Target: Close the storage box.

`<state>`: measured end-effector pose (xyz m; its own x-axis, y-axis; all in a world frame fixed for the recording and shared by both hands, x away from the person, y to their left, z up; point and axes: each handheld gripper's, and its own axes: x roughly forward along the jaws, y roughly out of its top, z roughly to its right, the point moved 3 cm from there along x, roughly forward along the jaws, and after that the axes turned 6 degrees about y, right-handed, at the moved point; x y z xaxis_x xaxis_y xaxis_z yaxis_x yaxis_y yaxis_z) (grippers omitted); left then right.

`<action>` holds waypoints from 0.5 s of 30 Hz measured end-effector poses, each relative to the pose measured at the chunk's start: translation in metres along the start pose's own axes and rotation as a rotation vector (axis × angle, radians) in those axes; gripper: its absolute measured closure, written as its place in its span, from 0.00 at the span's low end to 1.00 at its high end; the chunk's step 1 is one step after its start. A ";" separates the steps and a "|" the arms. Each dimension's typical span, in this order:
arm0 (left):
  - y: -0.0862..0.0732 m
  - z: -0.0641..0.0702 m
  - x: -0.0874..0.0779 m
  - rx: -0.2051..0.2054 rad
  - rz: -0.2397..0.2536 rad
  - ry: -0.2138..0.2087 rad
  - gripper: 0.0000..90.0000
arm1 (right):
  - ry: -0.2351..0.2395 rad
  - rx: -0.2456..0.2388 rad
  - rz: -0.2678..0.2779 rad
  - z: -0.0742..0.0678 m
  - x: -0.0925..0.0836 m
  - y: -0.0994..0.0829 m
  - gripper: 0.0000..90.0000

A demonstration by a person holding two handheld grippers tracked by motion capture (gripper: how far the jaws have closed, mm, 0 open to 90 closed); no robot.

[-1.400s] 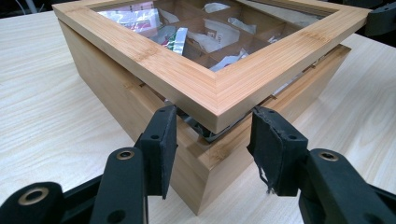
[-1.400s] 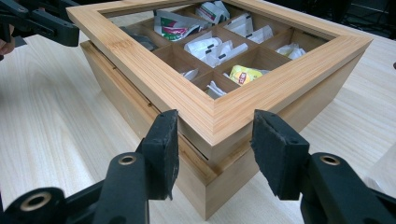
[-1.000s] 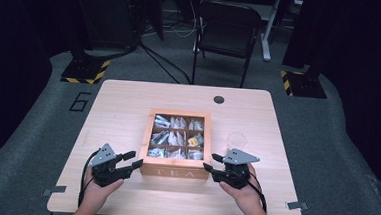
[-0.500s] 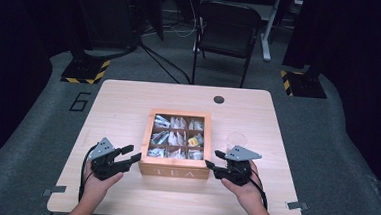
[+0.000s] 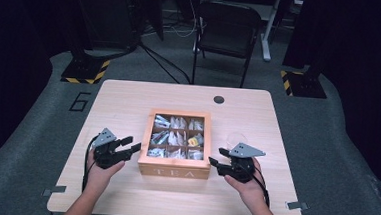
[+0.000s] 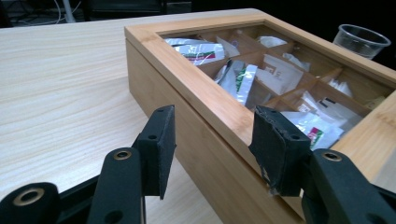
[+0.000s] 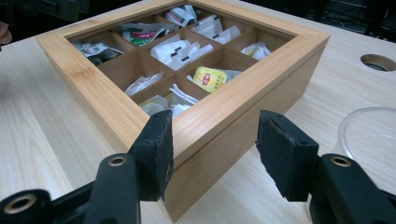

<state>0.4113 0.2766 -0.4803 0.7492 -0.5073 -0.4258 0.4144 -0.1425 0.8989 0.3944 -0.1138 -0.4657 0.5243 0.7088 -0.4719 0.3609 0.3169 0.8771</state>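
Observation:
A wooden tea box point(image 5: 174, 172) with a windowed lid sits mid-table, its compartments holding tea bags, one of them yellow point(image 5: 194, 141). My left gripper point(image 5: 132, 144) is at the box's front left corner. In the left gripper view it point(image 6: 212, 140) stands open, with the box's left wall point(image 6: 187, 116) between the pads and untouched. My right gripper point(image 5: 215, 156) is at the front right corner. In the right gripper view it point(image 7: 215, 144) straddles that corner point(image 7: 233, 116) and is open. Its jaws have just been opening.
A clear plastic cup point(image 5: 236, 139) stands on the table just right of the box, close behind the right gripper. A round cable hole point(image 5: 219, 99) is near the table's far edge. A black chair point(image 5: 228, 24) stands beyond the table.
My left gripper has slid a little away from the person along the box's left side. The right gripper has stayed in place, its jaws slightly wider.

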 end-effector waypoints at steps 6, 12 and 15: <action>-0.003 -0.006 0.002 -0.012 -0.004 0.030 0.54 | -0.021 0.001 -0.003 0.004 -0.001 -0.004 0.50; -0.010 -0.008 0.003 -0.001 -0.020 0.034 0.54 | -0.029 -0.005 -0.011 0.002 0.000 -0.008 0.50; -0.012 -0.008 0.002 -0.006 -0.017 0.041 0.54 | -0.035 -0.008 -0.013 0.002 0.002 -0.010 0.50</action>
<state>0.4121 0.2842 -0.4933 0.7627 -0.4696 -0.4447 0.4298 -0.1457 0.8911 0.3929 -0.1169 -0.4758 0.5459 0.6824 -0.4862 0.3619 0.3314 0.8713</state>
